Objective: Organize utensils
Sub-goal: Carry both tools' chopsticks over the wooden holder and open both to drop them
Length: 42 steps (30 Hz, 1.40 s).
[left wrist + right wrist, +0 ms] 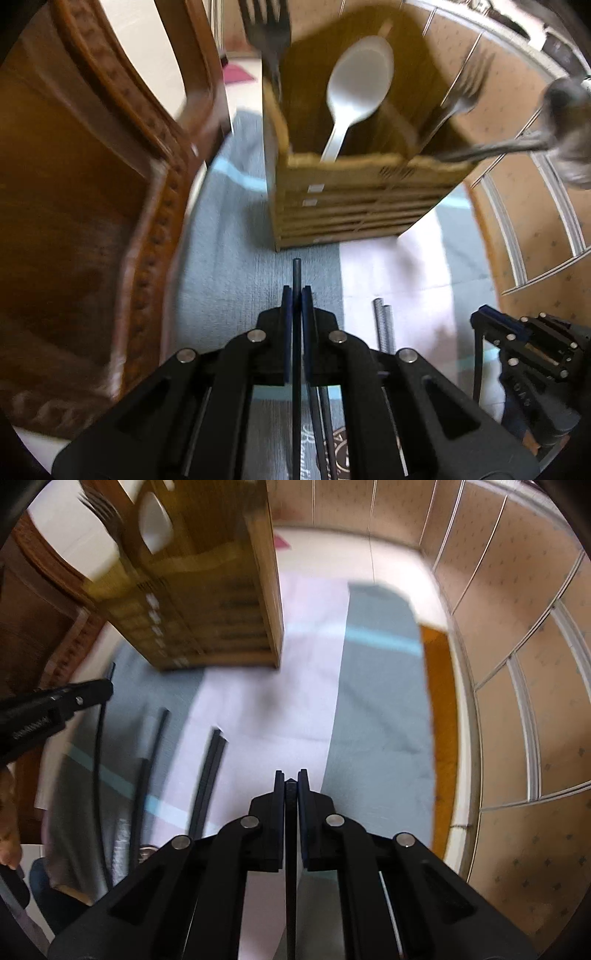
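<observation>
A wooden utensil holder (pixel 351 199) stands ahead on the glass table; it holds a white plastic spoon (pixel 354 88), a dark fork (pixel 269 33) and metal forks (pixel 465 88). My left gripper (pixel 296 295) is shut on a black chopstick (pixel 296 273), just short of the holder's base. My right gripper (pixel 291 775) is shut on another black chopstick (pixel 291 794); it also shows at the left wrist view's right edge (pixel 491 321). The holder (pixel 207 602) is at the right wrist view's upper left. The left gripper (pixel 107 686) enters there from the left with its chopstick (pixel 98 746).
More chopsticks lie on the table: two black singles (pixel 151 746), a dark pair (pixel 210 775), and a grey pair (pixel 384 325). A grey placemat (pixel 384 709) covers the glass. A carved wooden chair (pixel 110 184) stands close on the left. A panelled wall (pixel 517 664) is to the right.
</observation>
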Each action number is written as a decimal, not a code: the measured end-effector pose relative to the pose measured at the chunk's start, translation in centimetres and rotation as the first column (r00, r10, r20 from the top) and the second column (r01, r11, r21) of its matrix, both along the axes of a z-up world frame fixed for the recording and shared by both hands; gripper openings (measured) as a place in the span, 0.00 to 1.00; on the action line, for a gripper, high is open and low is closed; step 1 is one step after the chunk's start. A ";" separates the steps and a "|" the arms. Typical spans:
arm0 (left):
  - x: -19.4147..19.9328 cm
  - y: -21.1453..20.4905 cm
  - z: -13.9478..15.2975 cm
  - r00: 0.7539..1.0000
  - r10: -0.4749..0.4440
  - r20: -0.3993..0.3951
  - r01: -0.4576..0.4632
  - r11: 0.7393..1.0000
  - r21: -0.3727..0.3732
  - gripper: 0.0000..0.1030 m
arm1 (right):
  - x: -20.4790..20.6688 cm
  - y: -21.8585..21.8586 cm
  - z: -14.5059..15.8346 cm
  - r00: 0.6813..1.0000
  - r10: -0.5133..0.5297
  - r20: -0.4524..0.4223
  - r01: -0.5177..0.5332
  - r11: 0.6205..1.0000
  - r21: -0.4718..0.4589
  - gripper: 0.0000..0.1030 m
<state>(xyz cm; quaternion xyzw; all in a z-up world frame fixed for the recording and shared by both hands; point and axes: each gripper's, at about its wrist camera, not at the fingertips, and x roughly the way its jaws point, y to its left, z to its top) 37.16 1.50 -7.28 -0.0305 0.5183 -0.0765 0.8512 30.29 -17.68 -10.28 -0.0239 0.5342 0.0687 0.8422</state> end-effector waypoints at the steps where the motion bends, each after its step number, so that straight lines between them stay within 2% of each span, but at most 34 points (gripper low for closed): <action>1: -0.7 0.3 1.3 0.999 0.003 0.032 -0.003 1.000 0.000 0.05 | -0.6 -0.1 1.4 1.000 0.003 0.030 -0.003 1.000 0.011 0.07; 7: -4.1 0.5 7.7 0.982 0.033 0.187 -0.034 0.999 -0.001 0.05 | -3.7 -1.2 8.9 0.981 0.000 0.195 -0.015 0.997 0.075 0.07; 10: -5.8 0.0 10.8 0.962 0.050 0.268 -0.053 0.999 0.002 0.05 | -5.5 -2.0 12.3 0.959 -0.009 0.282 -0.021 0.994 0.104 0.07; 13: -6.7 0.2 12.9 0.938 0.064 0.340 -0.067 0.998 -0.004 0.05 | -6.4 -2.3 14.4 0.939 -0.019 0.344 -0.029 0.991 0.134 0.07; 19: -7.2 0.1 16.9 0.904 0.071 0.422 -0.073 0.997 -0.010 0.04 | -6.7 -1.9 18.6 0.891 -0.041 0.453 -0.038 0.986 0.165 0.07; 25: -6.5 0.2 21.7 0.872 0.069 0.485 -0.070 0.997 -0.017 0.04 | -5.0 -1.4 24.3 0.794 -0.076 0.603 -0.052 0.980 0.192 0.07; 30: -4.9 -0.2 24.5 0.846 0.073 0.528 -0.086 0.996 0.000 0.04 | -2.9 -1.5 27.0 0.765 -0.114 0.633 -0.027 0.978 0.209 0.07; 35: -2.9 -0.7 24.6 0.824 0.098 0.558 -0.104 0.994 -0.020 0.04 | -0.6 -1.1 27.3 0.723 -0.156 0.673 -0.028 0.967 0.254 0.07; 37: -1.9 -1.2 23.1 0.818 0.099 0.567 -0.106 0.994 -0.021 0.04 | 0.8 -0.7 26.1 0.735 -0.162 0.659 -0.010 0.968 0.249 0.07; 42: 0.5 -1.7 18.0 0.848 0.114 0.518 -0.105 0.993 -0.048 0.05 | 3.9 0.3 21.7 0.790 -0.158 0.592 -0.006 0.964 0.265 0.07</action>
